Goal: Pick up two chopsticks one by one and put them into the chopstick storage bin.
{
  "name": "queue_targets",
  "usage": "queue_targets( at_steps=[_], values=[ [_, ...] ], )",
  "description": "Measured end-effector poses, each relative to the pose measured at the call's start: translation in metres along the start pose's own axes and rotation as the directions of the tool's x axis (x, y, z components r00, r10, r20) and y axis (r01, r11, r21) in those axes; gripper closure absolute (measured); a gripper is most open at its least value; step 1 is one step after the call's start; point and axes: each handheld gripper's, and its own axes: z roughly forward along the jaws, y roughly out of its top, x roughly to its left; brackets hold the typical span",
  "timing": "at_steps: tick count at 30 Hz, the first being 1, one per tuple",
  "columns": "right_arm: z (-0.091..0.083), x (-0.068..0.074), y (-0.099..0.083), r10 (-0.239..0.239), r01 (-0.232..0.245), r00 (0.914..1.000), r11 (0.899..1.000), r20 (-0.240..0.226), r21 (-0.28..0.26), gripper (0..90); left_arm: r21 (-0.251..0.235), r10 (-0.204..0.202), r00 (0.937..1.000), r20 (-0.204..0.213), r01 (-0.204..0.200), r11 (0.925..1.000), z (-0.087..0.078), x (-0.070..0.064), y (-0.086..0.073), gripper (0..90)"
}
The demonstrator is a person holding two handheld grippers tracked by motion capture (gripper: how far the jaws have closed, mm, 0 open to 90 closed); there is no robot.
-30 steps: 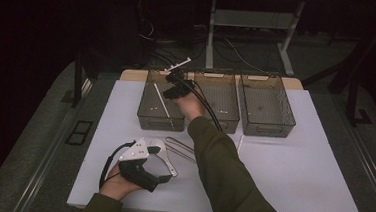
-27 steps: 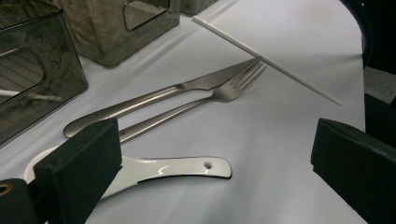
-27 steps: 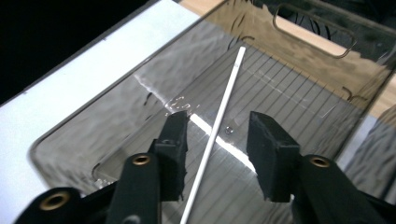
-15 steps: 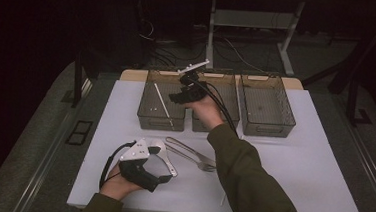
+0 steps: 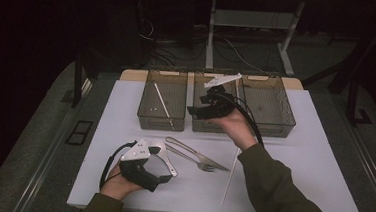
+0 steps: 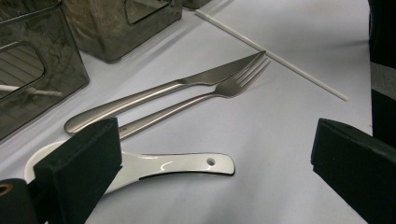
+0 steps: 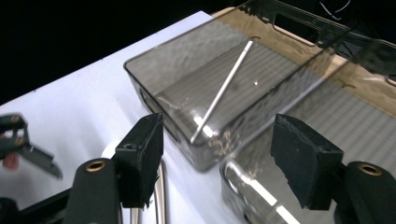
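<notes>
**Cutlery between the hands and three bins**

Nearest, the left gripper (image 5: 164,170) rests on the tabletop (image 5: 290,193), fingers released around the spoon (image 6: 154,168). Just beyond lie a knife (image 6: 163,88) and fork (image 6: 210,93), touching, and a white stick (image 5: 230,176). Farther, the right gripper (image 5: 195,111) hovers, fingers spread and empty, over the middle bin's (image 5: 199,126) near edge; the left bin (image 5: 161,119) holds another stick (image 7: 222,91).

A clear bin (image 5: 267,105) sits at the upper right of the desk (image 5: 317,170); cables (image 5: 180,48) trail across the floor beyond.
</notes>
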Motion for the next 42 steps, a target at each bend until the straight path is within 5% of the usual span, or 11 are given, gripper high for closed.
queue_targets(
  at_steps=[14,21,28,36,42],
  values=[
    [-0.051,-0.01,-0.046,-0.019,0.02,0.9993,0.999,0.031,-0.046,32.3,-0.004,0.0,1.0,-0.008,-0.001,1.0,0.0,0.001,0.0,1.0],
    [-0.081,-0.019,-0.081,0.015,-0.011,0.9985,0.997,0.052,-0.075,32.1,0.001,-0.001,0.9998,-0.018,0.001,1.0,0.0,0.0,0.0,1.1],
    [-0.101,-0.023,-0.121,0.04,-0.037,0.996,0.999,0.08,-0.041,32.0,-0.003,0.0,0.9998,-0.021,0.0,1.0,0.0,-0.001,0.0,1.0],
    [-0.114,-0.026,-0.158,0.079,-0.079,0.9879,0.997,0.133,-0.008,33.1,0.001,0.002,0.9998,-0.018,-0.002,1.0,0.0,-0.002,0.0,1.0],
    [-0.102,-0.032,-0.166,0.099,-0.106,0.9744,0.994,0.202,0.027,38.6,0.005,0.003,0.9998,-0.02,-0.003,1.0,0.0,-0.002,0.0,0.9]
  ],
)
